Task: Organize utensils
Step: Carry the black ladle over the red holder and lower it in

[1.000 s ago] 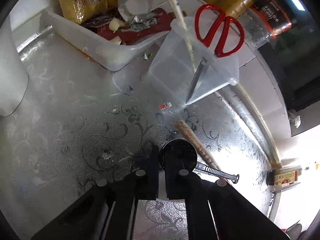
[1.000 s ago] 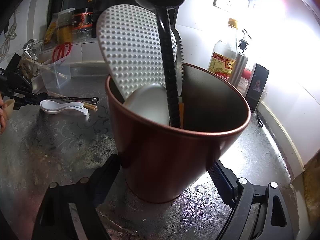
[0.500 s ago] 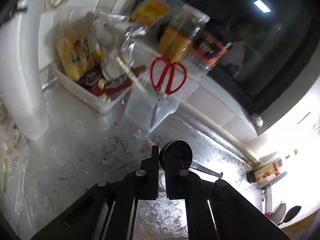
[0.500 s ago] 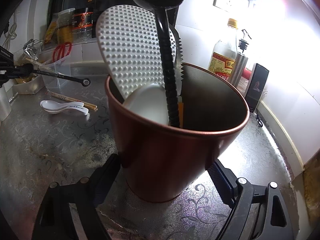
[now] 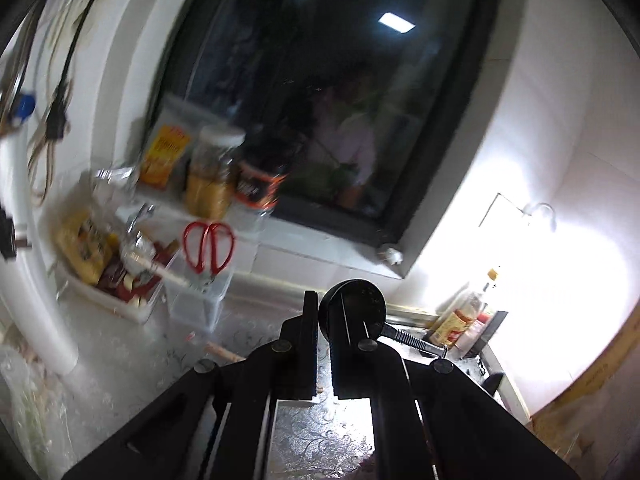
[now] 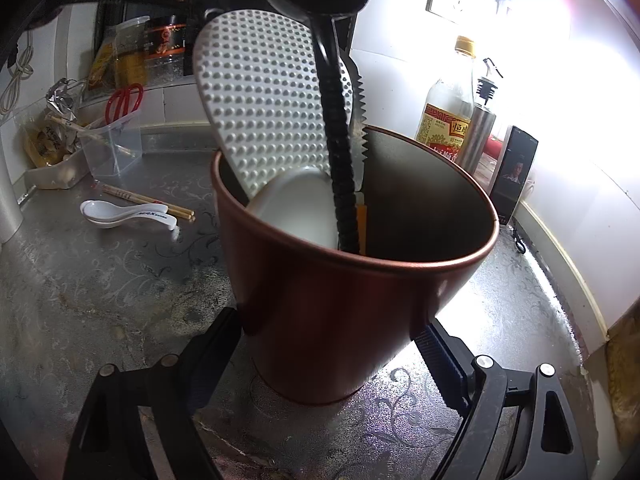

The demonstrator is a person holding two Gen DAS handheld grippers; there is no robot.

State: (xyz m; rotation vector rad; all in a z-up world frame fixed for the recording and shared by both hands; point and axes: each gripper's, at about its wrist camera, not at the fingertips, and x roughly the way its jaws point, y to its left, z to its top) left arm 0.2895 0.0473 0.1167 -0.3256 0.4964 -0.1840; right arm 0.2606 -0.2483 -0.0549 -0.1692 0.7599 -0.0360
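- Copper-red holder (image 6: 352,280) already carried a dimpled white paddle (image 6: 264,96), a black ladle (image 6: 340,152), a white scoop and a serrated tool, so we judged the sorting partly done.
- Left on the counter (image 6: 100,280) were white spoons (image 6: 128,213) and chopsticks (image 6: 148,201), lying just beside each other; red scissors (image 6: 125,98) stood in a clear tub.
- Our left gripper (image 5: 323,320) had its fingers clenched on a black ladle head (image 5: 354,308), held well above the counter, its handle sticking out to the right.
- Our right gripper (image 6: 328,336) angled downward, fingers pressed on either side of the holder, steadying it upright.
- We judged the carried ladle was bound for the holder.
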